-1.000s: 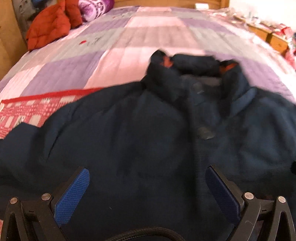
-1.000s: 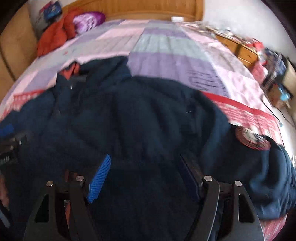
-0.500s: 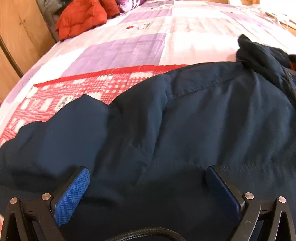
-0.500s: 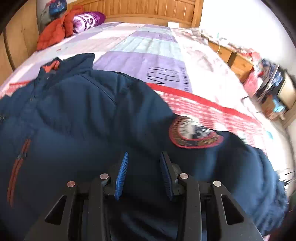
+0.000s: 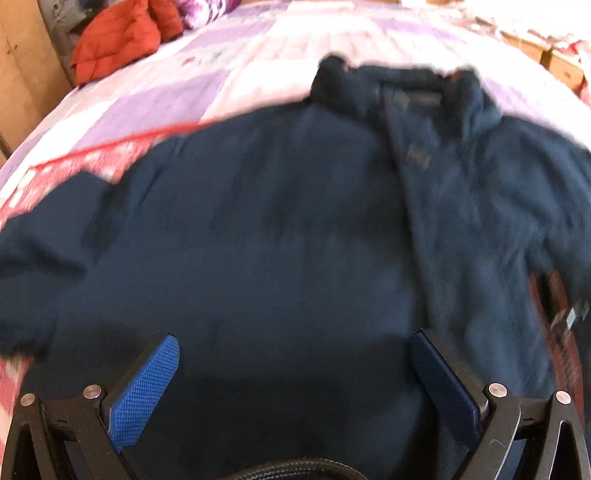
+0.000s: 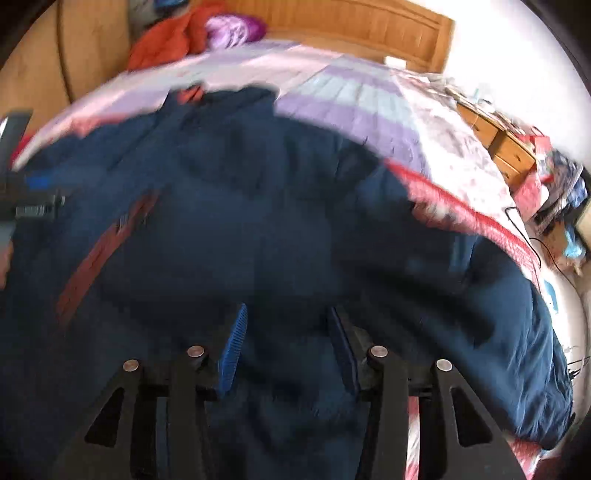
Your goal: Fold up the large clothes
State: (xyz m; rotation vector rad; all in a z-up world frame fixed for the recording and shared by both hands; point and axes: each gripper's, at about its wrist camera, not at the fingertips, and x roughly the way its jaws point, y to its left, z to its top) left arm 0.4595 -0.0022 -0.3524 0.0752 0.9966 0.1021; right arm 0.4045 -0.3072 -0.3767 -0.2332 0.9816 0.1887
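The dark navy padded jacket (image 5: 288, 236) lies spread front-up on the bed, over a patchwork quilt of lilac, pink and pale grey squares (image 5: 258, 62) and a red-and-white patterned blanket (image 5: 74, 170). We see its stand-up collar (image 5: 399, 85) pointing toward the wooden headboard (image 6: 362, 33), with a little orange lining showing at the neck. A rust-red zip strip (image 6: 99, 251) runs along the front in the right wrist view. Our left tool (image 5: 295, 369) hovers low over the jacket's lower front with its blue ridged pads spread wide and nothing between them. Our right tool (image 6: 286, 343) sits over the other half of the jacket; its jaws stand partly apart and are opening, and we see dark fabric below the gap, with no pad pressing on it. Both views are blurred. A crumpled orange-red garment (image 5: 122, 40) and a purple-and-white bundle (image 6: 232, 27) sit at the head of the bed
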